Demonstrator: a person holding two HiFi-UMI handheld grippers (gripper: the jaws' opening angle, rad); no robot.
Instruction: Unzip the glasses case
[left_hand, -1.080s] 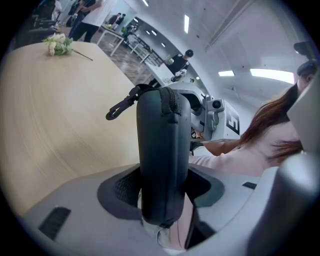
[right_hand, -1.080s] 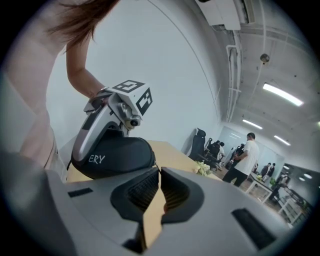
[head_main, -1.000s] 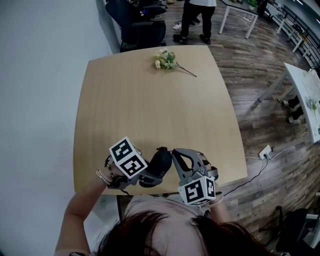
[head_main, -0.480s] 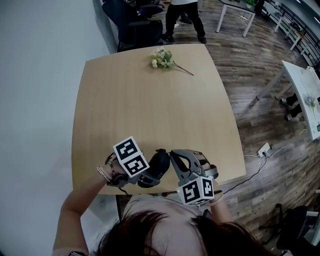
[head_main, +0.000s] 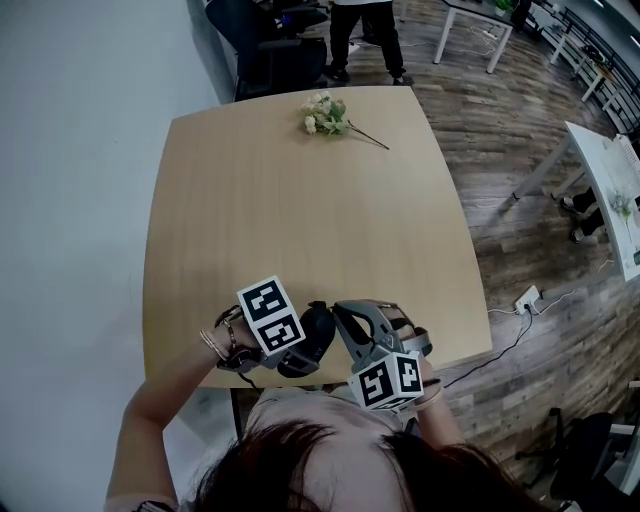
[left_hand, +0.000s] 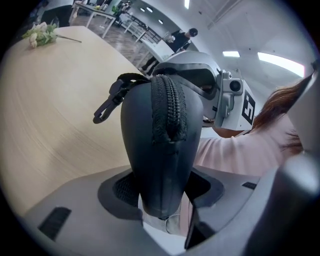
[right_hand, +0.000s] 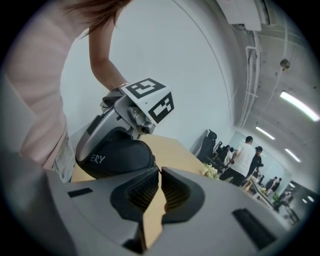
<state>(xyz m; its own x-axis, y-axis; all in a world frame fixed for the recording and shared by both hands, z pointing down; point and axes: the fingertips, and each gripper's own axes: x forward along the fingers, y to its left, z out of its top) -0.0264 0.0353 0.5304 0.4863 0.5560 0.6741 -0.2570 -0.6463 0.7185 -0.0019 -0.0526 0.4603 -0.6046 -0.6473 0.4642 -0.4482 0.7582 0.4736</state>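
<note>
The glasses case (left_hand: 160, 150) is held in the air over the near edge of the bench (head_main: 300, 200), not lying on it. This is probably so that 1 tool can steady it while the other works the zip. The left tongs (left_hand: 161, 192) stand fairly wide apart and are clamped on the narrow end of the case, with the pads pressing its 2 sides. The case sticks up and out of them with the zip (left_hand: 167, 110) turned towards the camera, which keeps the closed seam within reach. The zip pull (left_hand: 107, 107), a small black tab with a clip, hangs free off the far end of the case, to the left in the left gripper view.

The right tongs (right_hand: 159, 172) are together at the tips, and nothing shows between them. They sit just beside the rounded far end of the case, opposite the left tool. The pull does not look gripped, so the unzipping seems not yet begun. A sprig of flowers (head_main: 325, 117) lies at the far edge of the bench, well apart from the work.
</note>
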